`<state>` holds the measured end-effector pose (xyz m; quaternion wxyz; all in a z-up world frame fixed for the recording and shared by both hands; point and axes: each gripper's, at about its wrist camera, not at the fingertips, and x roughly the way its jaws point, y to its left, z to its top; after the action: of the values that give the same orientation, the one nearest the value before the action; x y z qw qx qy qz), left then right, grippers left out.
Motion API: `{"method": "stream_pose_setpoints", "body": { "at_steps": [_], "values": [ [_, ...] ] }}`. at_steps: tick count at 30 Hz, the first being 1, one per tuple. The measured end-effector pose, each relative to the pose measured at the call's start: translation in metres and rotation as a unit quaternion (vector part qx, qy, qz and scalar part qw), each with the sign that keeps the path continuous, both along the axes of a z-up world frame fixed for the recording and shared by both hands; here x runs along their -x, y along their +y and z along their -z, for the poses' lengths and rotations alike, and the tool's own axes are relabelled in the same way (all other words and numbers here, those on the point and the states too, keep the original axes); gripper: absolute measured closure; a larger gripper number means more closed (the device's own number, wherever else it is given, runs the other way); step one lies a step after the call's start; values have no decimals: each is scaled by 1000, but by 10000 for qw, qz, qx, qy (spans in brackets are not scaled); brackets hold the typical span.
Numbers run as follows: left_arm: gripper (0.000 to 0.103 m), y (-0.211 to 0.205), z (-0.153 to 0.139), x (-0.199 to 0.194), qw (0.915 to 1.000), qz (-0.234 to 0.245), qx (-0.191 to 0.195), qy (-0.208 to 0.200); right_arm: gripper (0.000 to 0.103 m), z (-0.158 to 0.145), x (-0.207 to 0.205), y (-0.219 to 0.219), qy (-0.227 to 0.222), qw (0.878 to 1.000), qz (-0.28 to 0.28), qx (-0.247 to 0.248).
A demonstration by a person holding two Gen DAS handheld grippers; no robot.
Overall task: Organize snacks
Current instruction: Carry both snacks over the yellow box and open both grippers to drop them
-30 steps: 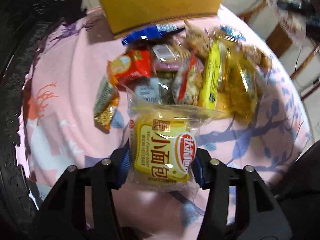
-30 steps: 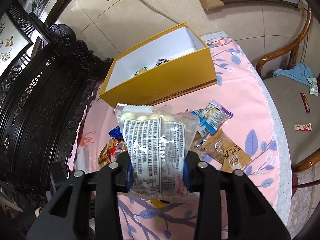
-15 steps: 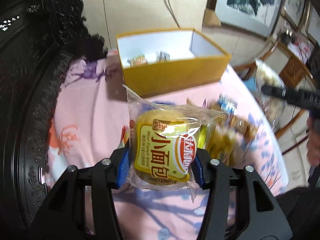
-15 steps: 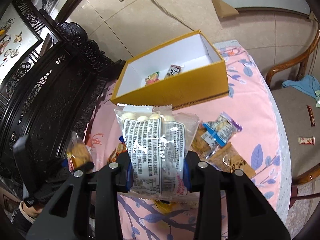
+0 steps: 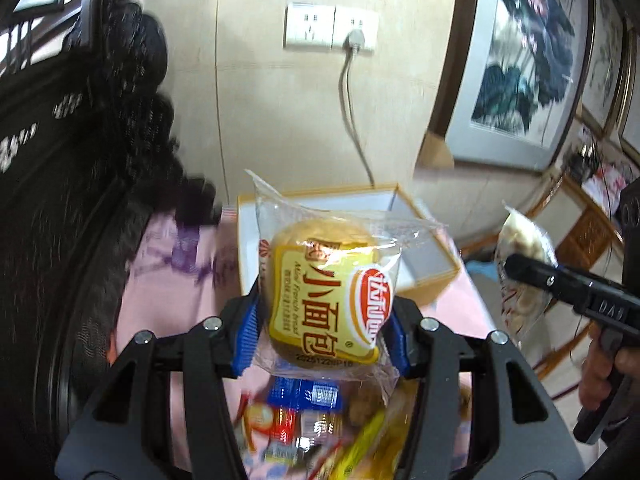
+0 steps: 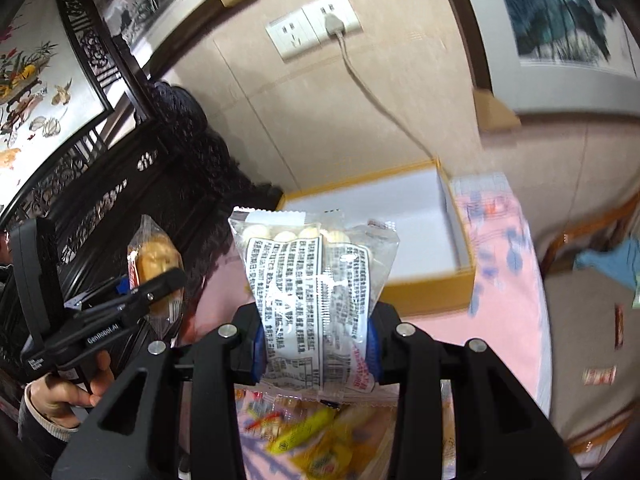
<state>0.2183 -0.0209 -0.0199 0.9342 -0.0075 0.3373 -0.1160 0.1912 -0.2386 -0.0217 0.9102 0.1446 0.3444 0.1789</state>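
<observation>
1. The left gripper [image 5: 322, 318] grips a small bread bun in a clear wrapper [image 5: 326, 292] with a yellow and red label; its blue pads press the packet from both sides; the packet stands upright between the jaws, above the surface.
2. The right gripper [image 6: 316, 344] is clenched on a clear bag of pale round snacks [image 6: 314, 280], printed side towards the camera; the bag rises upright out of the jaws.
3. In the left wrist view the right gripper shows at the right edge with its bag; in the right wrist view the left gripper sits at the left, held by a hand [image 6: 60, 396] in a pale cuff.
4. A yellow box [image 6: 432, 292] with a white inside lies open on the far part of the surface, just beyond both held packets; what it holds is hidden behind them.
5. The surface wears a pink cloth [image 6: 508, 296] with blue and purple branches; a blurred pile of loose snacks [image 5: 320, 428] lies on its near part, below the jaws.
6. On the far wall, a white socket [image 5: 330, 26] carries a plugged cable; dark carved furniture [image 5: 80, 184] stands to the left; a framed painting [image 5: 524, 56] hangs to the right.
</observation>
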Motion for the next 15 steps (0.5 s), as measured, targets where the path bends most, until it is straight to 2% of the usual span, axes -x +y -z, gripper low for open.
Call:
{"method": "stream_pose_setpoints", "body": {
  "at_steps": [7, 8, 9, 10, 11, 12, 15],
  "values": [
    [49, -21, -26, -69, 9993, -75, -174, -322, 64, -25, -71, 2, -427, 9986, -16, 320],
    [37, -25, -27, -81, 9990, -122, -256, -346, 61, -25, -80, 2, -433, 9983, -7, 378],
    [25, -29, -27, -94, 9984, -205, -386, -347, 54, -25, -91, 2, -395, 9982, 29, 449],
    [8, -32, -30, -103, 9972, -383, -529, -367, 46, -25, -100, 2, -338, 9981, 117, 510],
    [6, -33, -31, -107, 9953, -580, -653, -417, 39, -27, -106, -1, -298, 9982, 213, 484],
    [5, -33, -34, -110, 9937, -711, -730, -473, 37, -29, -107, -5, -332, 9984, 231, 383],
    [2, -28, -35, -104, 9933, -805, -629, -545, 35, -30, -96, -11, -489, 9971, 300, 491]
  ]
}}
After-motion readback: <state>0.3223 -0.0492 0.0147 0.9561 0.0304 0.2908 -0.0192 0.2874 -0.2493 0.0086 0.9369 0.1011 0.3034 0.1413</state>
